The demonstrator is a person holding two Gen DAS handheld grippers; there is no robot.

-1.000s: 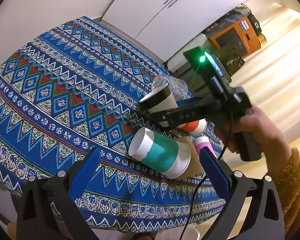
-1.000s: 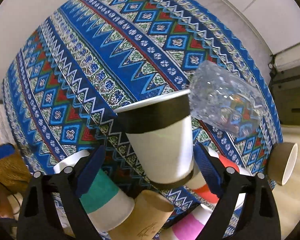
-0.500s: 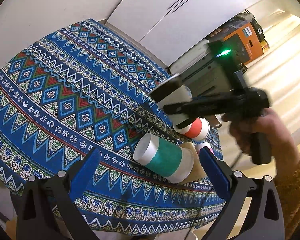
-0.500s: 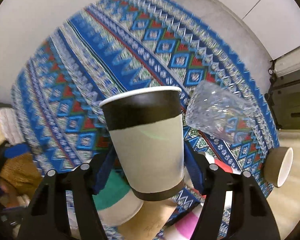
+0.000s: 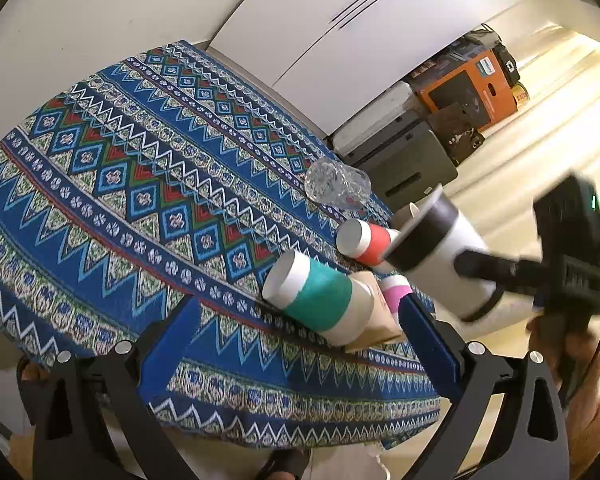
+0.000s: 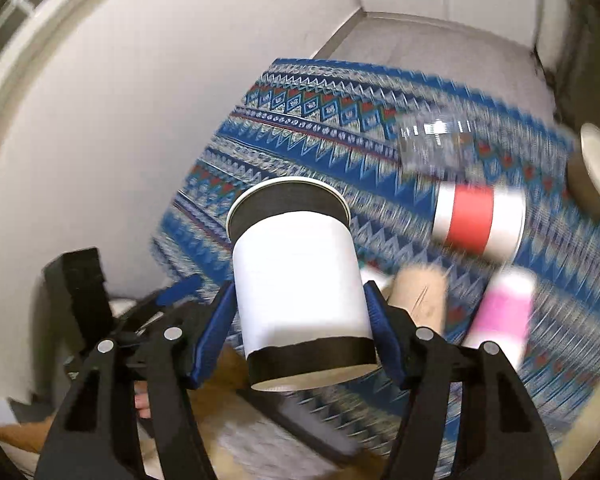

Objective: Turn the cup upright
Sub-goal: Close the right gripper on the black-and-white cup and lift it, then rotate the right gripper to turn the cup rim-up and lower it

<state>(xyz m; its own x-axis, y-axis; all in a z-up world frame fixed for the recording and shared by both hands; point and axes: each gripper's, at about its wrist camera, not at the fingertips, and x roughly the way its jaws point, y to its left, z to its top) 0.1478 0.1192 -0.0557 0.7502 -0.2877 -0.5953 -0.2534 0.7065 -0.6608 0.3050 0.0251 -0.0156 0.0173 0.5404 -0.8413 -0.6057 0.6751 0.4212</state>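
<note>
two fisheye wrist views over a round table w/ a blue patterned cloth. the right gripper is clenched on a white paper cup w/ black bands, blue pads pressed to both its sides; the cup is in the air off the table's near edge, tilted, rim pointing away from the cam. the left gripper hangs w/ fingers spread wide, nothing between them, above the cloth edge. lying on their sides on the cloth: a teal-banded cup nearest the left gripper, a brown cup touching it, a pink cup, a red-banded cup and a clear plastic cup further back. right view is motion-blurred.
</note>
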